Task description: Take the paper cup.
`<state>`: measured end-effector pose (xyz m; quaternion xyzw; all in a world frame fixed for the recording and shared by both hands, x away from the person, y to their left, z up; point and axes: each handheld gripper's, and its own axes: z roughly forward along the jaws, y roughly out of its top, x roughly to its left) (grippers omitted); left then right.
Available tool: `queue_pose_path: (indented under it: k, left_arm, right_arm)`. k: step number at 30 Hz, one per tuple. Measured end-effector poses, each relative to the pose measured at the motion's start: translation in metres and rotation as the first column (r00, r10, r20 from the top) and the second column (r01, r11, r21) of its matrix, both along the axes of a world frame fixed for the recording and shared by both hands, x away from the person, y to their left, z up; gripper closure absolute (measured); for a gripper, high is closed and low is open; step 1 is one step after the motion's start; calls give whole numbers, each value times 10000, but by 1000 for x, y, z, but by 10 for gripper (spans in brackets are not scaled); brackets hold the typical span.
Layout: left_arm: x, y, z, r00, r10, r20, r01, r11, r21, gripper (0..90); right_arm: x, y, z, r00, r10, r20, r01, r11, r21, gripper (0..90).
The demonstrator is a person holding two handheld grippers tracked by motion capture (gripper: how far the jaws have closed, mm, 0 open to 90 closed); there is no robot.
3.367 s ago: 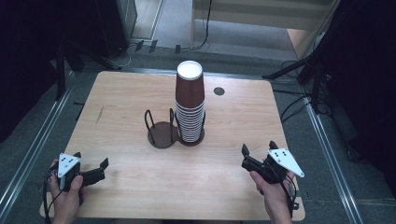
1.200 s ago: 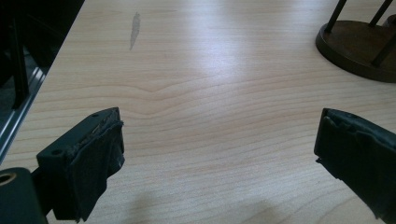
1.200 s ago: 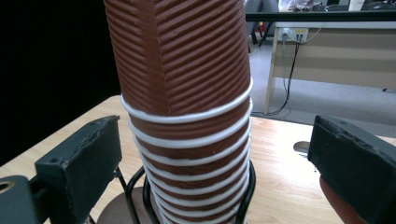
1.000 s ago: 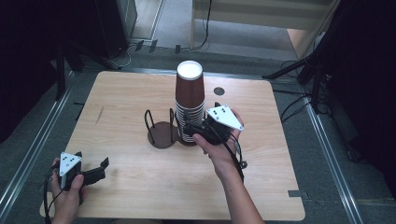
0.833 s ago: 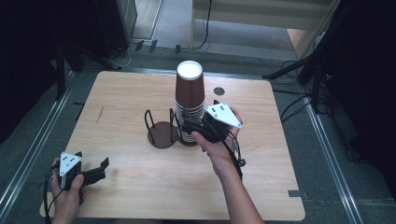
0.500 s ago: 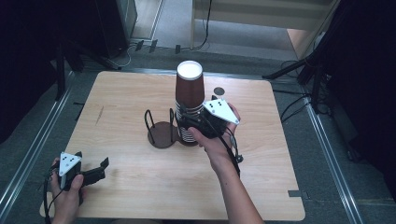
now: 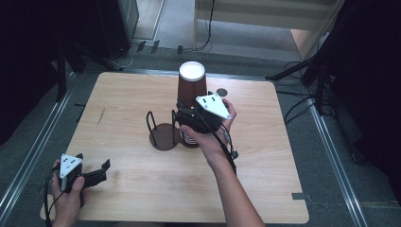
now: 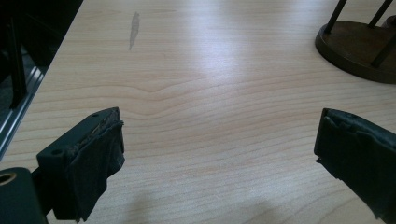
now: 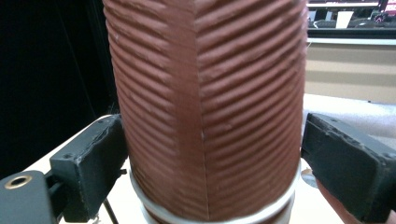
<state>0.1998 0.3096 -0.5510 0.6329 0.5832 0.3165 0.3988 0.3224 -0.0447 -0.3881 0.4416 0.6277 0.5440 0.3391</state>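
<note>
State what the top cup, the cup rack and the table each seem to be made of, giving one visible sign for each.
Top cup: probably paper, matt brown, with diagonal ribbing and a vertical seam. Cup rack: dark round base, possibly stained wood or coated metal, with thin black rods that look like metal. Table: pale wood or wood-look laminate, with grain lines and a soft sheen.

Left hand-held gripper (image 7: 97,174): black body, grey three-cornered plate on top with dark dots, a thin black cable trailing from it.
Right hand-held gripper (image 7: 184,116): same black build, grey plate, black cable along the forearm.
Jaws: black blocks, worn dark padding, a brass-ringed screw hole at the base.
Arms: bare, no sleeves.
</note>
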Motion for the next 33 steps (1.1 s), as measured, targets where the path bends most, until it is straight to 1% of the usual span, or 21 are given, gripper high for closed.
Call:
queue_pose_path:
  k: [4,6,12,16,19,25,28,30,33]
  left_arm:
    - [0,0,0,10000,7,11,-7,10000,-25,23]
    - [1,0,0,10000,35,37,-35,10000,-58,23]
    - [1,0,0,10000,14,26,-14,10000,-40,23]
    - [1,0,0,10000,44,50,-44,10000,-54,23]
    - [1,0,0,9999,94,75,-93,9999,-95,23]
    - [2,0,0,10000,72,38,-72,10000,-54,23]
    - [2,0,0,10000,78,46,-77,9999,-65,23]
    - [2,1,0,10000,62,56,-62,9999,-89,23]
    - [2,2,0,10000,28,86,-27,9998,-201,23]
  right_arm:
    - [3,2,-1,9999,-42,127,44,9999,-146,71]
    - [6,5,-1,9996,-106,276,114,9995,-301,68]
    - [9,9,-3,9986,-266,464,282,9991,-329,67]
    - [11,11,-2,9984,-286,484,300,9992,-279,74]
    - [11,12,-2,9978,-270,611,296,9987,-420,80]
    - [11,12,0,9986,-225,471,241,9991,-344,84]
    - [11,11,1,9984,-230,519,247,9992,-317,88]
    - [11,11,2,9984,-235,506,247,9994,-239,90]
    - [13,10,5,9987,-127,492,140,9995,-277,96]
